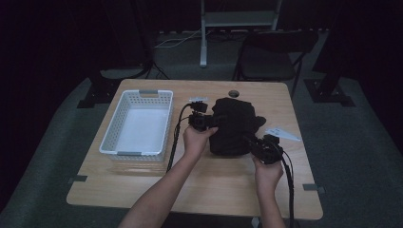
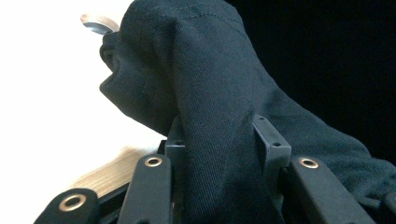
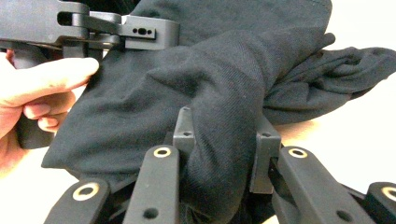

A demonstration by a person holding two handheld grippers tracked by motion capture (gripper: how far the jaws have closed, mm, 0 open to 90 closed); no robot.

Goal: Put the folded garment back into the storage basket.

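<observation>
A black cloth (image 1: 234, 126) lies bunched at the middle of the wooden table (image 1: 223, 185). My left gripper (image 1: 211, 121) grips its left side, and in the left gripper view a fold of the black cloth (image 2: 210, 107) is pinched between the jaws of the left gripper (image 2: 219, 149). My right gripper (image 1: 252, 142) is shut on the cloth's near right corner. In the right gripper view a thick fold of the black cloth (image 3: 224, 116) is clamped in the right gripper (image 3: 224, 149), with the other hand (image 3: 32, 88) and its gripper at upper left.
An empty white basket (image 1: 122, 142) stands on the left part of the table. A white paper piece (image 1: 284, 133) lies at the right edge. A round hole (image 1: 233, 93) is near the far edge. A folding chair (image 1: 271, 54) stands behind the table.
</observation>
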